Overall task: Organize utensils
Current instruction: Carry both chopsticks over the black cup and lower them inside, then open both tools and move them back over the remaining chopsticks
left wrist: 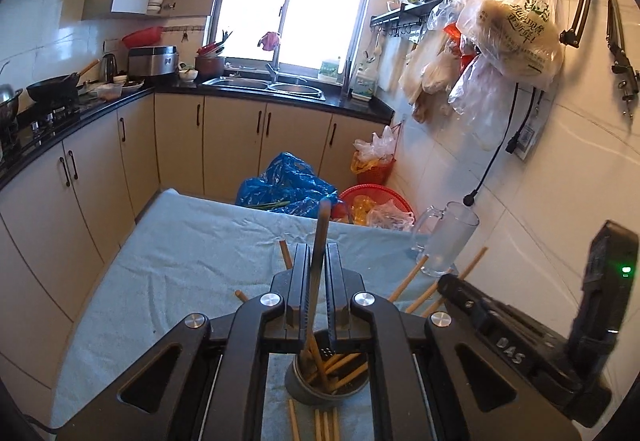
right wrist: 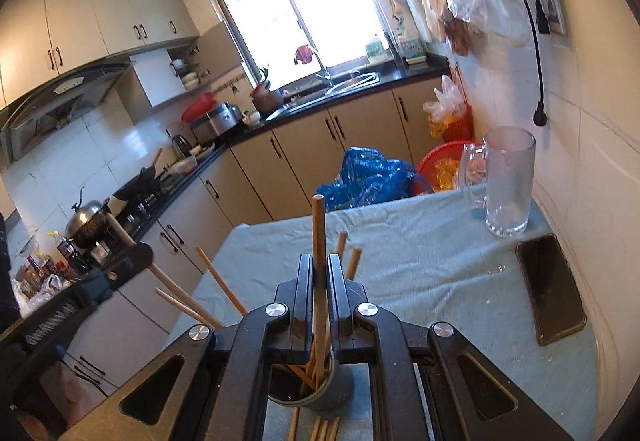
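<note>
Left wrist view: left gripper [left wrist: 319,261] is clamped on a dark chopstick [left wrist: 318,265], which stands nearly upright between the two black fingers, lower end down in the grey holder [left wrist: 316,395]. The holder sits right under the gripper on the tabletop [left wrist: 180,253], which is covered by a light blue cloth. It already has several wooden chopsticks leaning in it. More loose chopsticks [left wrist: 324,425] lie flat on the cloth just in front of the holder, near the bottom edge. Others stick out past the gripper body on both sides. The right gripper's black body fills the lower right of this view.

Right wrist view: right gripper [right wrist: 320,269] is pinched on a light wooden chopstick [right wrist: 319,241], also close to upright, tip pointing up, lower end inside the same holder [right wrist: 332,393]. Loose chopsticks [right wrist: 320,429] lie on the cloth in front of it. Part of the left gripper shows at left.

Further out: a clear glass mug [right wrist: 508,181] stands at the far right corner of the tabletop, near the tiled wall. A dark phone [right wrist: 552,289] lies flat just this side of the mug. Beyond the tabletop edge are a blue plastic bag [right wrist: 368,177] and a red basket [right wrist: 444,161] on the floor.
</note>
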`<control>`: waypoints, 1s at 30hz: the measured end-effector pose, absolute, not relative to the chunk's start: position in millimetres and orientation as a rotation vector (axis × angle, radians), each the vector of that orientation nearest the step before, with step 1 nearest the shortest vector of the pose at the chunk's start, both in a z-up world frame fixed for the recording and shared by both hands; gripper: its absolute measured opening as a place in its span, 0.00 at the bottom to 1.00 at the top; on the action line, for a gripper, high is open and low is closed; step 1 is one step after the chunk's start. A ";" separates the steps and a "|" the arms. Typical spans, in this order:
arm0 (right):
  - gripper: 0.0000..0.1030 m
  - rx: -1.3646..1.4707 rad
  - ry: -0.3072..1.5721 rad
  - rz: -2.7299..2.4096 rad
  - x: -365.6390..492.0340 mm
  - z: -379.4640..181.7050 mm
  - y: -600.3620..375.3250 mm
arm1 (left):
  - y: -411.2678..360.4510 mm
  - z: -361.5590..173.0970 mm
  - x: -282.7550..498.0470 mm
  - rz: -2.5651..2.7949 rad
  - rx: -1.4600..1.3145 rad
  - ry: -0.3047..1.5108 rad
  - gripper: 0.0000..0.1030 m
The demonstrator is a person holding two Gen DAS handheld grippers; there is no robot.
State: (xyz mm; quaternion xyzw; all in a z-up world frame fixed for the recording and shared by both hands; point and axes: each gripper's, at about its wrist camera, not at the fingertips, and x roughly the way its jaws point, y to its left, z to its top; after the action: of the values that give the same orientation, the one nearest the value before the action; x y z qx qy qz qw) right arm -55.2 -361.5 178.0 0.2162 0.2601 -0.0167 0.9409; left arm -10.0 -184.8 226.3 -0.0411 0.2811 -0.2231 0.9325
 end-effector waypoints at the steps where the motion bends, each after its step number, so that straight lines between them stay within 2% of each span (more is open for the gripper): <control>1: 0.07 0.445 0.535 -0.034 -54.9 176.3 -362.1 | -183.7 227.2 -12.4 -0.455 -0.081 0.571 0.10; 3: 0.10 0.442 0.541 -0.033 -55.9 176.0 -361.7 | -177.6 230.5 -21.1 -0.451 -0.079 0.554 0.28; 5: 0.28 0.430 0.549 -0.036 -56.8 177.3 -360.2 | -171.1 234.2 -29.0 -0.446 -0.079 0.530 0.32; 6: 0.43 0.423 0.549 -0.040 -58.4 178.1 -360.1 | -167.5 237.0 -35.0 -0.441 -0.074 0.514 0.33; 7: 0.47 0.416 0.545 -0.044 -60.6 179.3 -359.8 | -164.9 239.0 -38.6 -0.437 -0.070 0.507 0.33; 14: 0.49 0.416 0.539 -0.070 -78.5 188.1 -362.0 | -128.1 257.2 -74.3 -0.391 -0.091 0.471 0.46; 17: 0.55 0.409 0.532 -0.076 -94.0 194.4 -360.2 | -106.4 265.1 -98.9 -0.376 -0.089 0.435 0.53; 21: 0.70 0.378 0.541 -0.074 -124.1 200.8 -353.0 | -76.3 262.9 -133.7 -0.355 -0.073 0.386 0.68; 25: 0.76 0.327 0.612 -0.062 -148.3 190.5 -342.5 | -51.7 238.0 -159.7 -0.285 -0.042 0.392 0.70; 30: 0.79 0.201 0.804 -0.020 -157.5 144.2 -319.6 | -44.8 184.4 -156.3 -0.260 -0.022 0.550 0.70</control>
State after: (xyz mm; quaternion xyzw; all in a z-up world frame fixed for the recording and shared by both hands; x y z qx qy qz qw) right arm -157.5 -319.6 144.2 0.0977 0.3907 -0.0095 0.9153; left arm -156.3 -44.8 184.4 -0.0109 0.2709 -0.1281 0.9540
